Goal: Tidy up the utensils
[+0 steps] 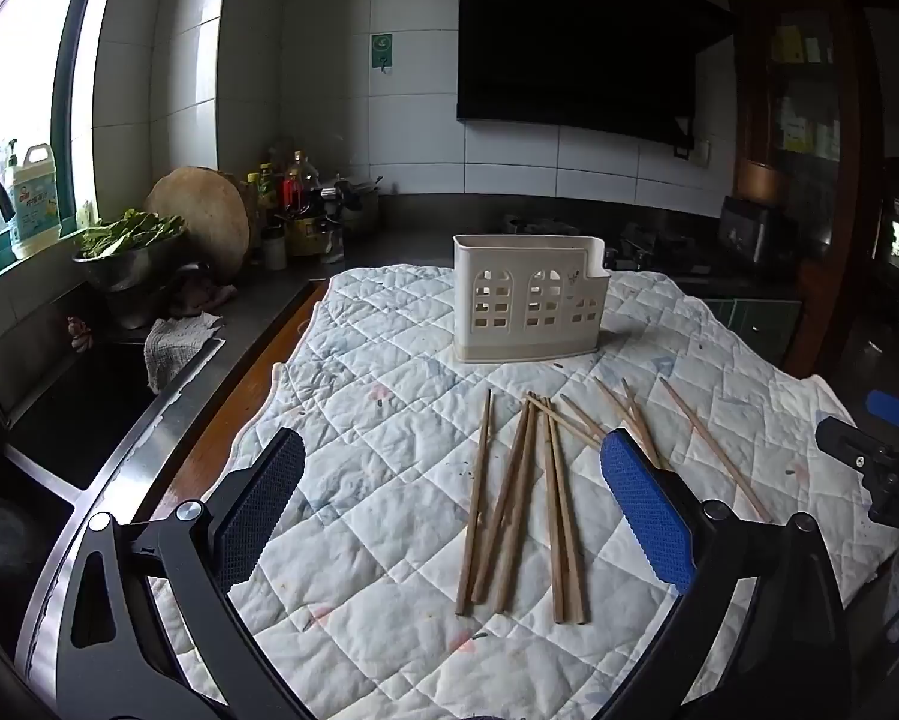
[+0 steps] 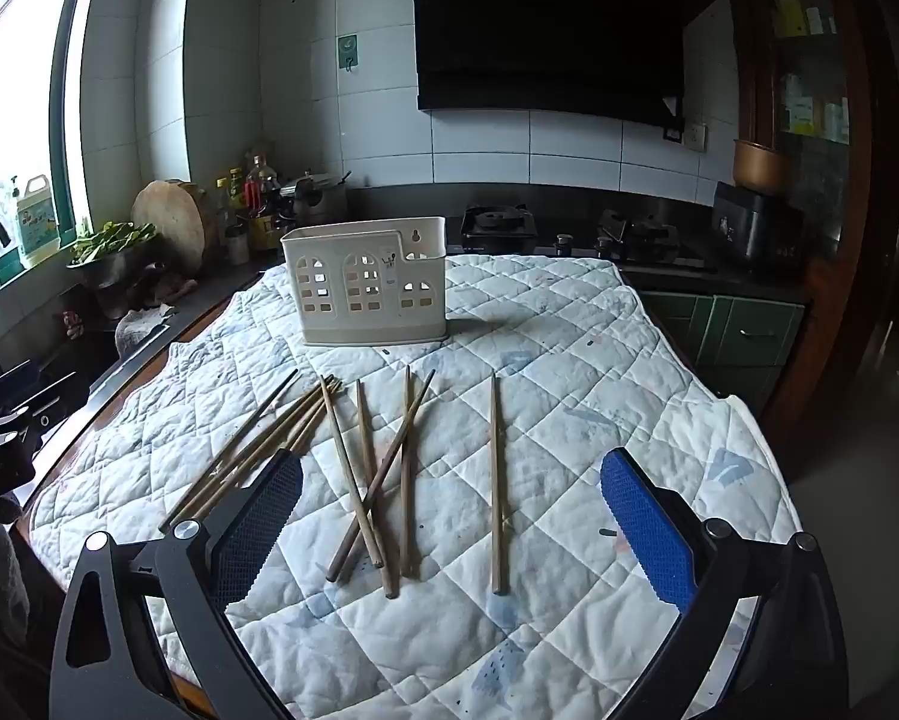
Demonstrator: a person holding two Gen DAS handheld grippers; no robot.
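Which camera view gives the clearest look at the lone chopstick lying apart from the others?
The right wrist view: the lone chopstick lies whole and unobstructed between the open fingers of the right gripper. In the left wrist view it sits off toward the right edge, slanted and more distorted.

Not much to read here tbh. The right gripper point(image 1: 887, 474), poking in at the edge of the left wrist view, has white letters "DA" on its black body, then the frame cuts them off. The jug point(image 1: 32, 198) on the windowsill left of it has a label with print and a cartoon, too blurry to read. Same for the green sticker point(image 1: 381, 51) on the tiles.
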